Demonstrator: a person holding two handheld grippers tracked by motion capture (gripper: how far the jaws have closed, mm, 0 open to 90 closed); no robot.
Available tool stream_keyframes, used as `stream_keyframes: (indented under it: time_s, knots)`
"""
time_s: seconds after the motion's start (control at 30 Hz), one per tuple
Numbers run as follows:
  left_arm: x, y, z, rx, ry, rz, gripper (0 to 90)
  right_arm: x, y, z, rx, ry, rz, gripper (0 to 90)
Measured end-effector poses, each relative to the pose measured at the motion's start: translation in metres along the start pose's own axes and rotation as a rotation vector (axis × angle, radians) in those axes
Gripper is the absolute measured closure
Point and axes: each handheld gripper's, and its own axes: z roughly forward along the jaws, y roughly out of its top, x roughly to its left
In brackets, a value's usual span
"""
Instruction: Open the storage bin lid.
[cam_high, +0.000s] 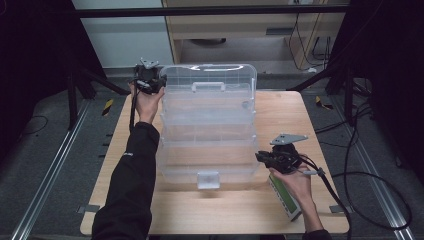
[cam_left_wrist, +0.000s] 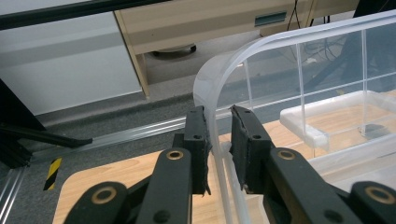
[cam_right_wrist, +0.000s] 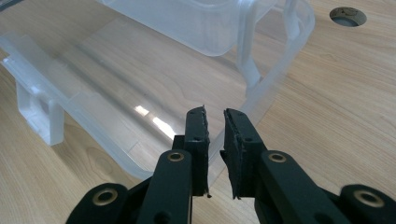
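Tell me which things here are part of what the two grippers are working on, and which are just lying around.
In use:
- clear plastic box
- its raised lid, with the left gripper closed on its rim
- right gripper, jaws on the box's near corner rim

Lying about:
- green-faced device under the right hand
- cables on the floor

High view looks forward and down over the wooden table (cam_high: 310, 115). Each gripper view rides low, close against the clear plastic box (cam_high: 207, 125) (cam_left_wrist: 261, 60) (cam_right_wrist: 140, 74), shared by all views.
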Motion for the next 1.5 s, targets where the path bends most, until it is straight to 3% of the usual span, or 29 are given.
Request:
stream_keyframes:
  time_s: [0.37, 0.47, 0.53, 0.63, 0.7, 0.73, 0.77, 0.8, 0.83, 1.0, 1.23, 1.4, 1.5]
  knots:
    - [0.000, -0.003, 0.009, -0.003, -0.006, 0.063, 68.8, 0.001, 0.001, 0.000, 0.010, -0.004, -0.004, 80.2]
    - [0.003, -0.005, 0.011, 0.002, -0.033, 0.046, 65.8, 0.000, 0.001, 0.000, 0.011, -0.003, -0.005, 80.2]
    - [0.002, -0.006, 0.011, -0.007, -0.017, 0.046, 63.1, 0.000, 0.001, 0.000, 0.011, -0.003, -0.004, 80.2]
    - [0.004, -0.004, 0.005, -0.026, -0.020, 0.009, 61.5, 0.000, 0.001, 0.000, 0.012, -0.002, -0.004, 80.2]
    - [0.006, -0.005, -0.001, -0.004, -0.014, 0.009, 58.2, 0.001, 0.001, 0.000, 0.012, -0.005, -0.005, 80.3]
    - [0.008, -0.006, -0.002, -0.024, -0.041, 0.017, 57.2, 0.001, 0.001, 0.000, 0.011, -0.005, -0.007, 80.3]
    - [0.009, -0.008, -0.008, -0.009, -0.014, -0.005, 56.9, 0.000, 0.001, 0.000, 0.013, -0.004, -0.004, 80.8]
    - [0.011, -0.009, -0.013, -0.004, -0.013, -0.014, 56.7, 0.000, 0.001, -0.001, -0.002, 0.001, -0.008, 85.0]
    - [0.013, -0.010, -0.018, -0.015, -0.025, -0.023, 56.4, -0.001, 0.001, -0.002, -0.001, 0.027, 0.013, 85.0]
    - [0.022, -0.019, -0.054, -0.045, -0.048, -0.044, 54.9, -0.002, 0.001, -0.002, 0.002, 0.043, 0.026, 85.0]
    - [0.025, -0.045, -0.107, -0.065, -0.061, -0.006, 52.8, -0.001, 0.002, -0.002, 0.008, 0.039, 0.014, 84.8]
    - [0.021, -0.068, -0.135, -0.075, -0.101, -0.018, 52.6, -0.001, 0.002, -0.002, 0.010, 0.034, 0.013, 84.8]
    - [0.014, -0.083, -0.147, -0.054, -0.114, 0.003, 52.4, -0.001, 0.002, -0.002, 0.011, 0.031, 0.015, 84.7]
